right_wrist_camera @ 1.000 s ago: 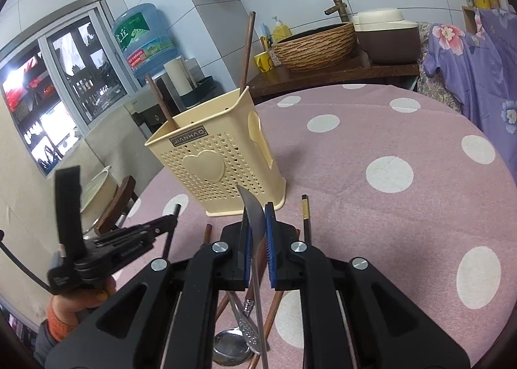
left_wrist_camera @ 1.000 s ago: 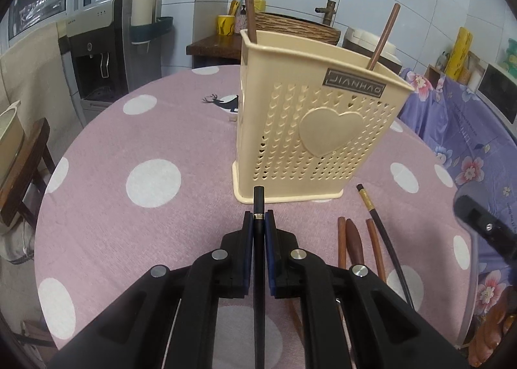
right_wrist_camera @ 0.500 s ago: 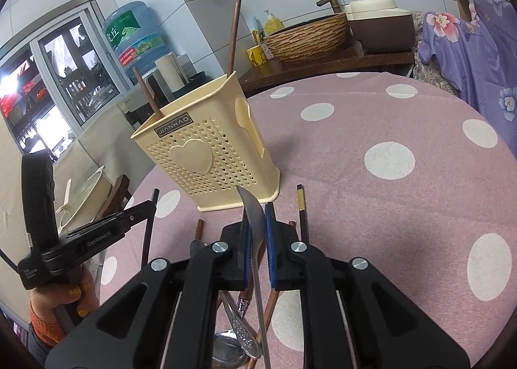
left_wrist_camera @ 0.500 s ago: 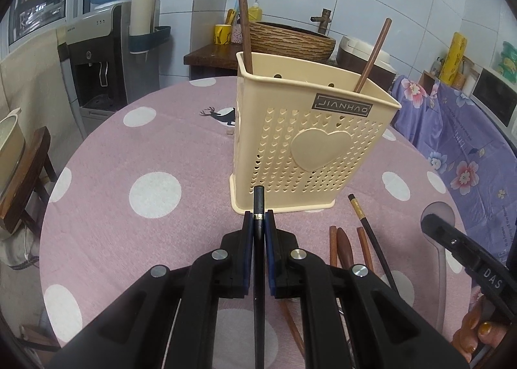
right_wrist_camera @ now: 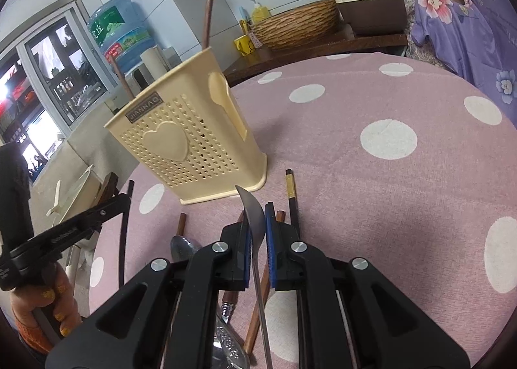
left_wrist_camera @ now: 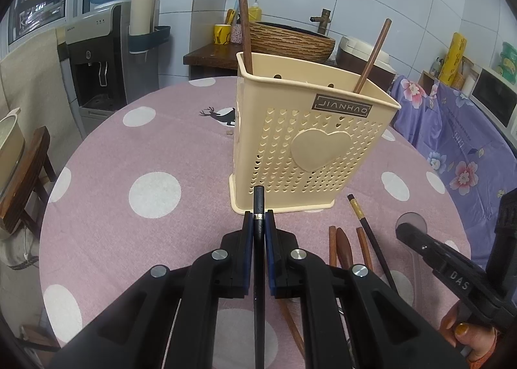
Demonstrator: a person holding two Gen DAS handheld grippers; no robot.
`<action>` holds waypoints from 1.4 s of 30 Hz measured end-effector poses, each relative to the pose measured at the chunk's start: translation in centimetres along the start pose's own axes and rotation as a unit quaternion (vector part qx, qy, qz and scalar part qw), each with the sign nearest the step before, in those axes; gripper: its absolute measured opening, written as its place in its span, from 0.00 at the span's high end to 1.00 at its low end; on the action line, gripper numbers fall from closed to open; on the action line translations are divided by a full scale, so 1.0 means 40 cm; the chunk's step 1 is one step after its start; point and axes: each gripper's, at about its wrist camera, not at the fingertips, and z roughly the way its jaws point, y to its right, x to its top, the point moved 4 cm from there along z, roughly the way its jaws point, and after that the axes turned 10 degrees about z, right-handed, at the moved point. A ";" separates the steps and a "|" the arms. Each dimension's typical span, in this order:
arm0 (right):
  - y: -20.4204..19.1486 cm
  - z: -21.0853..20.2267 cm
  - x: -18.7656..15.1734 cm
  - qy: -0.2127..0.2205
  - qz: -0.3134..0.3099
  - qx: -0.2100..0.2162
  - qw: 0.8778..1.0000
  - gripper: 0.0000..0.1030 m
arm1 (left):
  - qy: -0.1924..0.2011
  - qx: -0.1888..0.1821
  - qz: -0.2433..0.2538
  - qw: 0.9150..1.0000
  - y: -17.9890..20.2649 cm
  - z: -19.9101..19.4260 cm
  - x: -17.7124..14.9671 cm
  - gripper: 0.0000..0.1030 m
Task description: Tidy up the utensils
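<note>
A cream perforated utensil holder (left_wrist_camera: 310, 146) stands on the pink dotted table, with two brown chopsticks (left_wrist_camera: 243, 20) sticking out of it; it also shows in the right wrist view (right_wrist_camera: 190, 142). My left gripper (left_wrist_camera: 258, 218) is shut on a black chopstick (left_wrist_camera: 258, 204), its tip just short of the holder's base. My right gripper (right_wrist_camera: 257, 207) is shut on a metal spoon (right_wrist_camera: 250, 207), held edge-on above loose utensils. The left gripper shows at the left of the right wrist view (right_wrist_camera: 127, 197).
Brown chopsticks (left_wrist_camera: 332, 244), a black gold-banded chopstick (left_wrist_camera: 368, 230) and a metal spoon (right_wrist_camera: 182, 244) lie on the tablecloth (left_wrist_camera: 129, 223) in front of the holder. A water dispenser (left_wrist_camera: 97, 55) and a sideboard with a basket (left_wrist_camera: 290, 37) stand behind the table.
Both grippers have risen and pulled back a little from the holder, each keeping its utensil. The holder looks smaller and lower in both views.
</note>
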 end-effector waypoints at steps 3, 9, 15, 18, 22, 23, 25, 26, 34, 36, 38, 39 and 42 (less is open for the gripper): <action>0.014 0.033 -0.007 -0.028 0.006 -0.024 0.999 0.92 | -0.001 -0.001 0.000 1.000 0.000 0.001 0.000 0.92; 0.010 0.048 -0.019 -0.044 -0.011 -0.042 0.998 0.92 | -0.003 -0.003 0.002 1.000 0.005 0.005 -0.003 0.92; 0.006 0.061 -0.027 -0.053 -0.027 -0.056 0.997 0.92 | -0.005 -0.004 -0.001 1.000 -0.001 0.008 -0.009 0.92; -0.004 0.057 -0.028 -0.056 -0.035 -0.050 0.997 0.90 | -0.005 -0.004 -0.002 1.000 -0.003 0.007 -0.010 0.92; -0.055 0.036 -0.029 -0.035 -0.100 -0.063 0.992 0.28 | -0.005 -0.005 -0.004 1.000 -0.009 0.008 -0.012 0.92; -0.069 0.036 -0.033 -0.034 -0.128 -0.076 0.988 0.31 | -0.005 -0.005 -0.004 1.000 -0.010 0.008 -0.011 0.92; -0.091 0.048 -0.046 -0.044 -0.172 -0.092 0.980 0.38 | -0.005 -0.005 -0.004 1.000 -0.011 0.008 -0.011 0.92; -0.098 0.058 -0.056 -0.054 -0.190 -0.097 0.975 0.43 | -0.005 -0.005 -0.004 1.000 -0.012 0.008 -0.010 0.92; -0.095 0.126 -0.070 -0.098 -0.218 -0.108 0.965 0.57 | -0.003 -0.006 -0.004 1.000 -0.011 0.003 -0.010 0.92; -0.094 0.130 -0.070 -0.104 -0.213 -0.103 0.966 0.60 | -0.003 -0.006 -0.004 1.000 -0.011 0.003 -0.010 0.92; -0.101 0.133 -0.072 -0.104 -0.218 -0.103 0.965 0.66 | -0.004 -0.005 -0.005 1.000 -0.012 0.003 -0.012 0.92; -0.102 0.131 -0.073 -0.103 -0.219 -0.105 0.965 0.66 | -0.004 -0.005 -0.005 1.000 -0.013 0.004 -0.013 0.92; -0.104 0.118 -0.065 -0.090 -0.210 -0.103 0.968 0.66 | -0.003 -0.006 -0.007 1.000 -0.018 0.002 -0.014 0.92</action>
